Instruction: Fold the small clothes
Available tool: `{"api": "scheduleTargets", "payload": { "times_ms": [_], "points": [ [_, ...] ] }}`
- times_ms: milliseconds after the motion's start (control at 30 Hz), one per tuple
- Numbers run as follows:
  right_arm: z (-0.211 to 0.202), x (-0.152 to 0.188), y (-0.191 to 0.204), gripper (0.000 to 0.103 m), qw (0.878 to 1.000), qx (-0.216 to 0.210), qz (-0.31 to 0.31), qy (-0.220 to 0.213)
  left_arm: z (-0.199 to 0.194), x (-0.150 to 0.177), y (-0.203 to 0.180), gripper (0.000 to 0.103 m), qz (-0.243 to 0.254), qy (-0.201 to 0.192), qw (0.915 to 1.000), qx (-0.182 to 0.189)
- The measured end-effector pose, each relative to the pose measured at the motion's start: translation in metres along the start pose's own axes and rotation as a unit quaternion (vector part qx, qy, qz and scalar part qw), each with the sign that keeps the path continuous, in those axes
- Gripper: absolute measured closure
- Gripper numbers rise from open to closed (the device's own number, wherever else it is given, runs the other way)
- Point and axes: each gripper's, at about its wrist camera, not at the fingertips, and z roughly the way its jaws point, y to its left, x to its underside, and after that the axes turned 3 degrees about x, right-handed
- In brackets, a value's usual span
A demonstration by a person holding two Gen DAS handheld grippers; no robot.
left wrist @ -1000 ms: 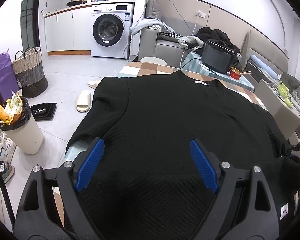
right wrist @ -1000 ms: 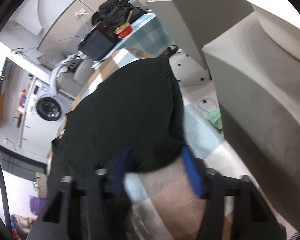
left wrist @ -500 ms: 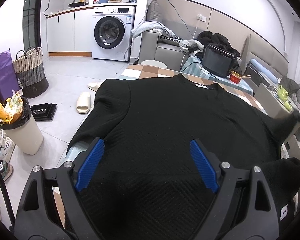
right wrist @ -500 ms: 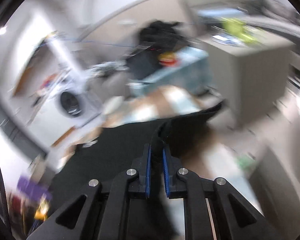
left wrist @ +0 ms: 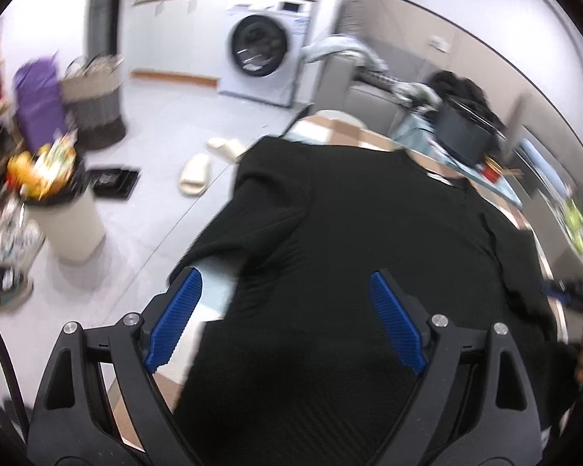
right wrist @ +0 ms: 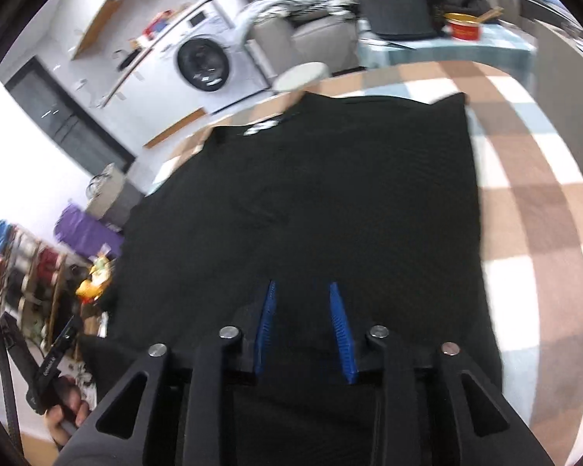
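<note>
On the brown-and-white checked table (right wrist: 524, 178) lies a black textured knit sweater (right wrist: 330, 202), beneath the wide-spread left hand-held gripper (left wrist: 287, 310) and partly parted right hand-held gripper (right wrist: 303, 322), both empty.

left wrist: low over the near left edge of the checked table (left wrist: 342, 136), faces the far edge and washing machine (left wrist: 264, 58) | right wrist: close above the near edge, tilted left, faces the same washer (right wrist: 204, 63) | shared: black garment (left wrist: 369, 233) (right wrist: 311, 202), black pot (left wrist: 462, 136) (right wrist: 396, 15), sofa
</note>
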Motion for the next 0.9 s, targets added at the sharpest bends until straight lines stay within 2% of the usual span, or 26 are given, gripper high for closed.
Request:
{"api": "scheduleTargets", "payload": {
  "times_ms": [100,167,233,367,433,567,733,800,867,900],
  "points": [
    [-0.010,0.007,-0.008,0.061,1.000,0.003,0.016,-0.013,0.015,-0.001,0.031,0.016,-0.073,0.022,0.9968,-0.025],
    [-0.016,0.013,-0.005,0.059,0.999,0.012,0.015,-0.025,0.023,-0.003,0.051,0.016,-0.113,0.031,0.9926,-0.031],
    [-0.024,0.018,-0.010,0.059,0.999,0.018,0.020,-0.030,0.029,-0.007,0.065,0.020,-0.131,0.038,0.9899,-0.040],
    [-0.038,0.030,-0.019,0.059,0.998,0.011,0.035,-0.042,0.040,-0.013,0.098,0.021,-0.193,0.043,0.9803,-0.003],
    [-0.039,0.031,-0.021,0.059,0.998,0.002,0.043,-0.043,0.050,-0.015,0.117,0.022,-0.237,0.048,0.9701,0.014],
    [-0.044,0.035,-0.023,0.059,0.997,0.000,0.056,-0.047,0.079,-0.014,0.153,0.022,-0.323,0.070,0.9416,0.065],
    [-0.047,0.038,-0.025,0.059,0.997,0.000,0.059,-0.049,0.118,-0.011,0.174,0.030,-0.360,0.120,0.9204,0.095],
    [-0.047,0.038,-0.028,0.059,0.997,0.000,0.064,-0.049,0.126,-0.006,0.171,0.034,-0.374,0.136,0.9116,0.103],
    [-0.047,0.039,-0.028,0.059,0.997,-0.001,0.065,-0.049,0.134,-0.005,0.169,0.047,-0.388,0.137,0.9042,0.116],
    [-0.047,0.040,-0.029,0.059,0.996,-0.002,0.068,-0.049,0.136,-0.006,0.170,0.059,-0.393,0.124,0.9025,0.125]
  ]
}}
